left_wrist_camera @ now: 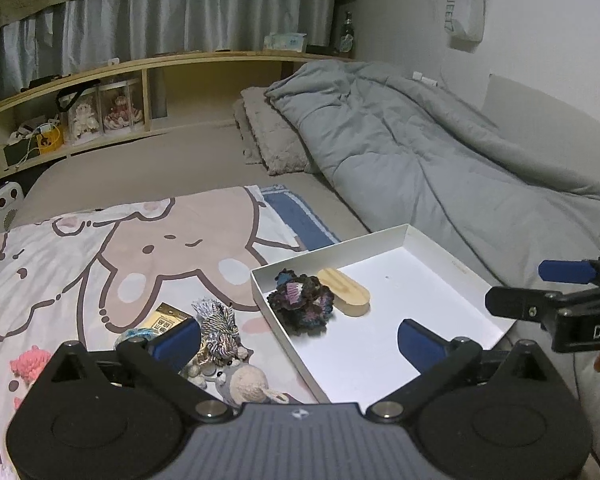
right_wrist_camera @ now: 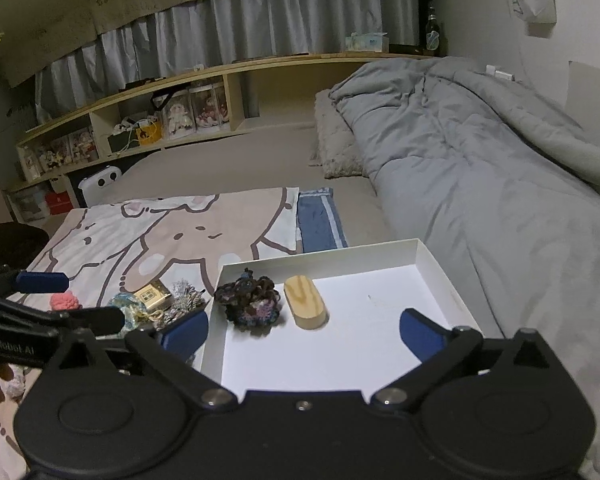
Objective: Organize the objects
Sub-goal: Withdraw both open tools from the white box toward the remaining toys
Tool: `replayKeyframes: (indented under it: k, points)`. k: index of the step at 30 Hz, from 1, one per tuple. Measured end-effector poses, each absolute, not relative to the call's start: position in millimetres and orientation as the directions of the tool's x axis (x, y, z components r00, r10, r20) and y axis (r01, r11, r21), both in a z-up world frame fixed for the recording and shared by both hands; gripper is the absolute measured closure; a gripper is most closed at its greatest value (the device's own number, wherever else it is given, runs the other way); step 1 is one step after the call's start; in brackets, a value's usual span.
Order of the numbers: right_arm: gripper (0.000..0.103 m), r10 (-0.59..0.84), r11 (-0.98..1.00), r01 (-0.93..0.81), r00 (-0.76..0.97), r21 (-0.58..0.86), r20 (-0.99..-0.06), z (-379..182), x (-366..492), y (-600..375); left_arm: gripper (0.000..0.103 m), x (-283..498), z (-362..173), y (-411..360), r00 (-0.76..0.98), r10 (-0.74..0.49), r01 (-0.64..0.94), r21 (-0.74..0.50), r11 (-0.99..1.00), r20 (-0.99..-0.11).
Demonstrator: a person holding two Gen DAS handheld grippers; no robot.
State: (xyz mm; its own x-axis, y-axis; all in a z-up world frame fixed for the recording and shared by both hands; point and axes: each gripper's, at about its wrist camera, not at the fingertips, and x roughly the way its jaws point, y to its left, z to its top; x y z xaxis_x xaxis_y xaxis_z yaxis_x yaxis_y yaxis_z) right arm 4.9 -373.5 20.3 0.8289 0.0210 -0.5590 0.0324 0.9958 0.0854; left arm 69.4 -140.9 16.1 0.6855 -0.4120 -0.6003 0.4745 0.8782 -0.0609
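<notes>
Both claws are hanging wide open, gripping nothing: left gripper (left_wrist_camera: 298, 338); right gripper (right_wrist_camera: 304, 332); the dark crocheted yarn flower (right_wrist_camera: 252, 306) and oval pale wooden block (right_wrist_camera: 306, 301) are sitting side by side in the shallow white cardboard tray (right_wrist_camera: 436, 264).

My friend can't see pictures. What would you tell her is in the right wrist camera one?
A shallow white cardboard box sits on a bed, holding a dark crocheted yarn bundle and an oval light wooden block side by side. The right gripper hovers open and empty over the box. Left of the box, small trinkets lie on a cartoon-print blanket.
</notes>
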Motion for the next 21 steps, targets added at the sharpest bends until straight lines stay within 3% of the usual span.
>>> replayKeyframes:
  k: [21]
  points:
    - [0.000,-0.008,0.997,0.043,0.857,0.057,-0.516,23.9,-29.7,-358.4,0.000,35.2,23.1,-109.5,0.725,-0.375,0.422,-0.058,0.905,-0.577]
